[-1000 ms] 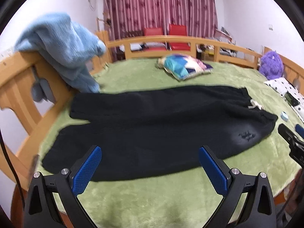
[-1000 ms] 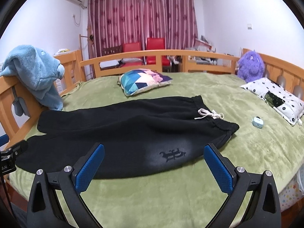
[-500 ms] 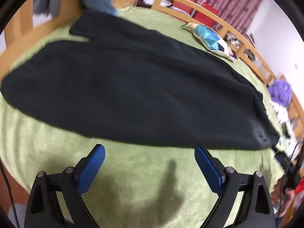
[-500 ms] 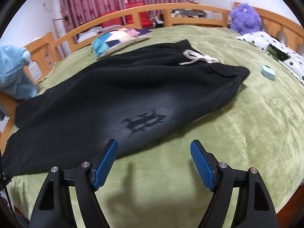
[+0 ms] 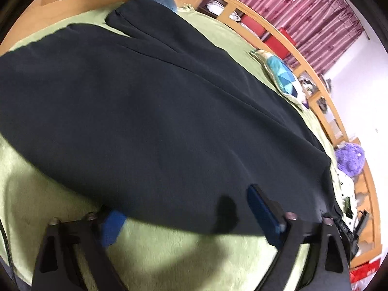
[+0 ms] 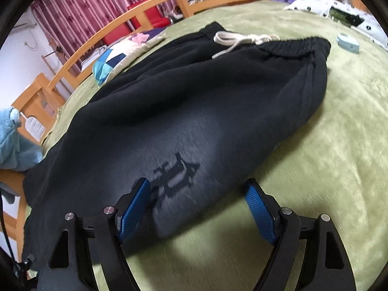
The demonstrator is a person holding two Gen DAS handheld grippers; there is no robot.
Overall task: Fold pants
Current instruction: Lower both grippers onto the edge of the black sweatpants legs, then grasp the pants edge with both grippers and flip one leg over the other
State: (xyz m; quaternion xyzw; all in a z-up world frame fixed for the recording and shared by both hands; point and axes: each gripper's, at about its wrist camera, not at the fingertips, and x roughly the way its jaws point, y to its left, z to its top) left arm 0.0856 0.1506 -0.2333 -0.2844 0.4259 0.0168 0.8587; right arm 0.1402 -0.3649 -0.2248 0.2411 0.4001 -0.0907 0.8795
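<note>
Black pants [image 5: 157, 111] lie spread flat on the green bed cover [image 5: 169, 254], the two legs side by side. In the right wrist view the pants [image 6: 206, 101] show a white drawstring [image 6: 237, 40] at the waistband and a dark logo [image 6: 174, 177]. My left gripper [image 5: 186, 208] is open, low over the near edge of the near leg; its left pad sits at the hem line. My right gripper [image 6: 197, 201] is open, straddling the near edge of the pants by the logo.
A wooden bed rail [image 6: 101, 38] runs around the bed. A patchwork pillow [image 5: 281, 75] lies beyond the pants. A purple plush [image 5: 349, 160], a dotted white pillow [image 6: 339, 12] and a small blue box [image 6: 348, 43] lie right. A blue blanket [image 6: 12, 140] hangs left.
Both grippers have dropped down and forward to the near edge of the pants. Both stay open. The pants have not moved.
</note>
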